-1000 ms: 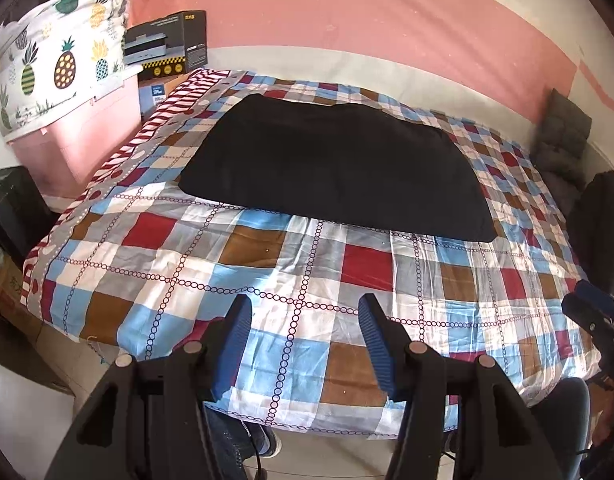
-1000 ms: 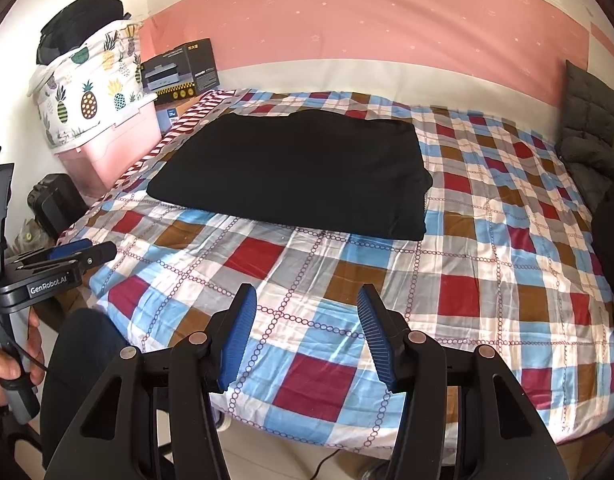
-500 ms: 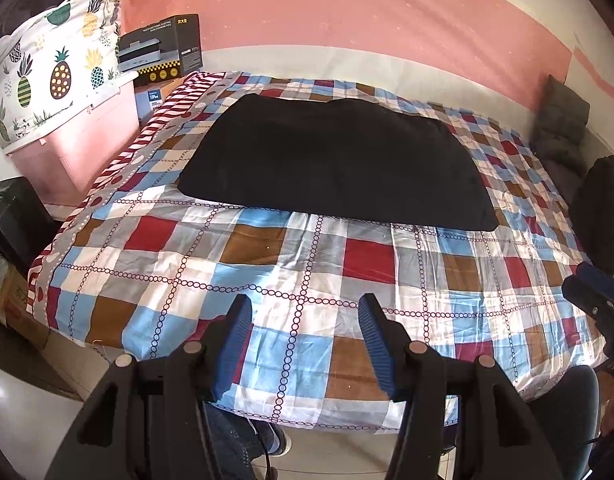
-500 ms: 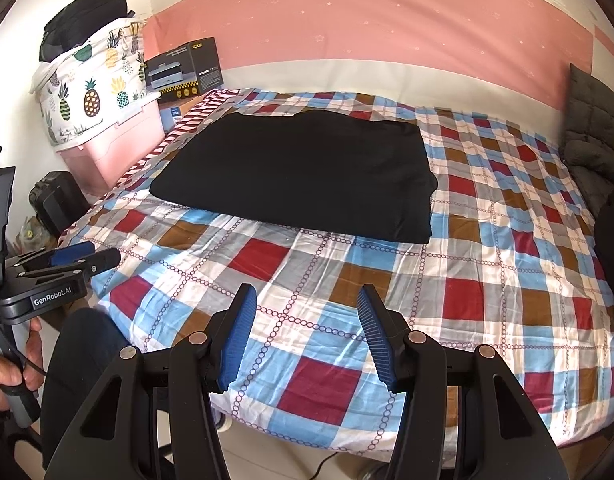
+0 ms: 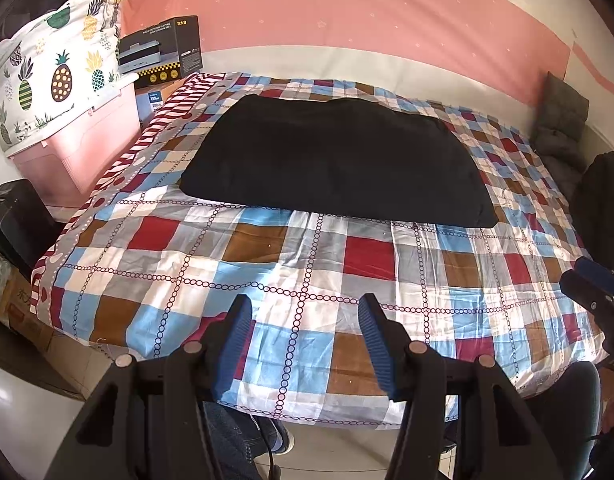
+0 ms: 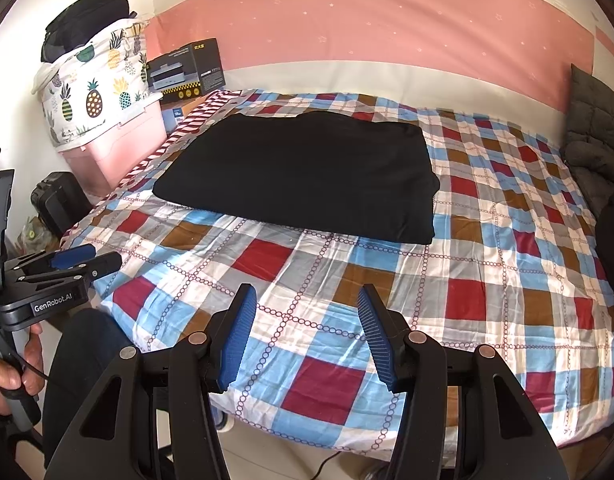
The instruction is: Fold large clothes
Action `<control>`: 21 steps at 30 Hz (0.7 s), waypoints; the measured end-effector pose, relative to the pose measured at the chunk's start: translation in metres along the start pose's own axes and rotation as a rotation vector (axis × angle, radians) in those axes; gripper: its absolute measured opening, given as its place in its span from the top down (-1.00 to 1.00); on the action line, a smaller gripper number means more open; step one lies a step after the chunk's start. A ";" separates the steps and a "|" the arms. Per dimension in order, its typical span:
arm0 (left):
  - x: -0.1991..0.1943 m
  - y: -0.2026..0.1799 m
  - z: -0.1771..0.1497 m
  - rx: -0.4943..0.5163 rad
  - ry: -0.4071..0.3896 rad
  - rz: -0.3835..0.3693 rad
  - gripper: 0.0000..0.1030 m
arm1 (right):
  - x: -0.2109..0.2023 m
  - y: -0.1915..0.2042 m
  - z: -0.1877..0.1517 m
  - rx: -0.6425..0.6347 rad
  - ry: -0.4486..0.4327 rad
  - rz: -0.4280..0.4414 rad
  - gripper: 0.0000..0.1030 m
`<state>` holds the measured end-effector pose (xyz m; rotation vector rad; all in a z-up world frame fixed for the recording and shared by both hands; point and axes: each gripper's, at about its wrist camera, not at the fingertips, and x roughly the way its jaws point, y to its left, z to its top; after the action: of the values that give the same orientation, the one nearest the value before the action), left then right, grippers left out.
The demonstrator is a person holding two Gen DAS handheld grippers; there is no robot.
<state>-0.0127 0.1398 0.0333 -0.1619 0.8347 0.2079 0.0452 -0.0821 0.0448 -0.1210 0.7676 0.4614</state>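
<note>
A large black garment lies folded flat in a rectangle on the checked bedspread, toward the far side of the bed; it also shows in the right wrist view. My left gripper is open and empty above the bed's near edge, well short of the garment. My right gripper is open and empty, also over the near edge. The left gripper appears at the left of the right wrist view, and the right gripper at the right edge of the left wrist view.
A pink storage box with a pineapple-print bag and a dark carton stand left of the bed. A black case sits on the floor. Grey cushions and dark clothing lie at the right.
Both grippers stay open and empty near the bed's front edge. The views have shifted slightly; the garment has not moved.
</note>
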 end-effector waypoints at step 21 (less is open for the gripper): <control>-0.010 -0.006 -0.001 0.021 -0.024 0.005 -0.13 | -0.002 0.004 0.000 -0.001 -0.006 0.003 -0.04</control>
<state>-0.0181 0.1325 0.0406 -0.1376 0.8130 0.2056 0.0421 -0.0793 0.0471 -0.1196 0.7622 0.4652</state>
